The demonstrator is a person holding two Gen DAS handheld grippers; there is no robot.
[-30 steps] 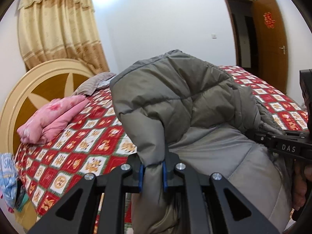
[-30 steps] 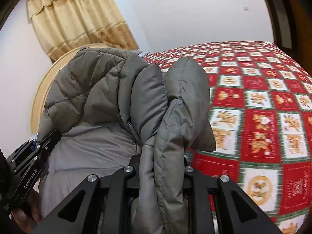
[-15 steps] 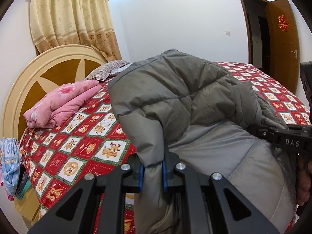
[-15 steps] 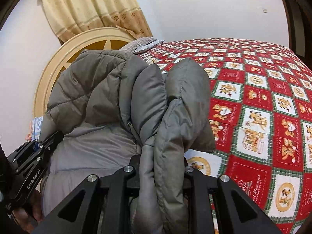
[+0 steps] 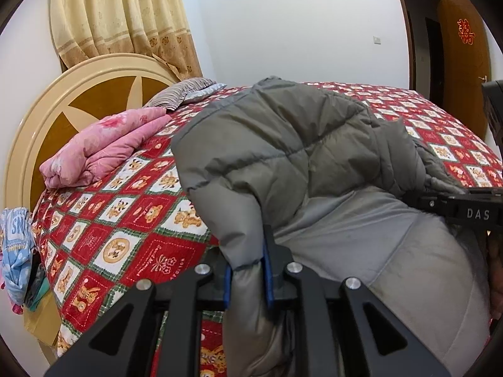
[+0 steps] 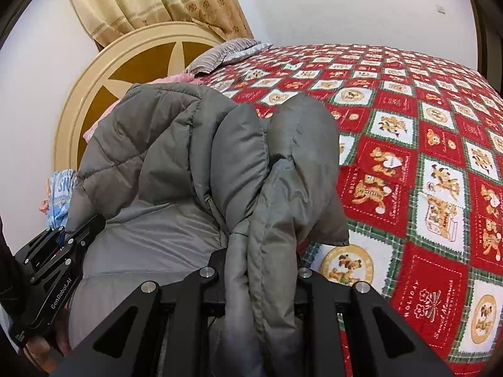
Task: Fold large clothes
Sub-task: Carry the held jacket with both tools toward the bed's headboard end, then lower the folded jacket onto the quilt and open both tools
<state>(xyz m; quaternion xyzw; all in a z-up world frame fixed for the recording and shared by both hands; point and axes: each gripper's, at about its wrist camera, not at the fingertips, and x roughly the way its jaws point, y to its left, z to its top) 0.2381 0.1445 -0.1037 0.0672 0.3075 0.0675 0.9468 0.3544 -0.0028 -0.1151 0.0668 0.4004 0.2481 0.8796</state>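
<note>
Behind your grippers a bed in a red bear-print quilt fills the room. Your left gripper pinches the grey padded jacket's edge, its jaws opening; your right gripper clamps a thick bunch of it above the quilt. Only your left view shows the brown door and most of the pink folded blanket.

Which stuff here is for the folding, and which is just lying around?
For the folding:
- grey puffy jacket
- left hand-held gripper, jaws opening, jacket between them
- right hand-held gripper, clamping jacket

Lying around:
- pink blanket
- striped pillow
- blue cloth
</note>
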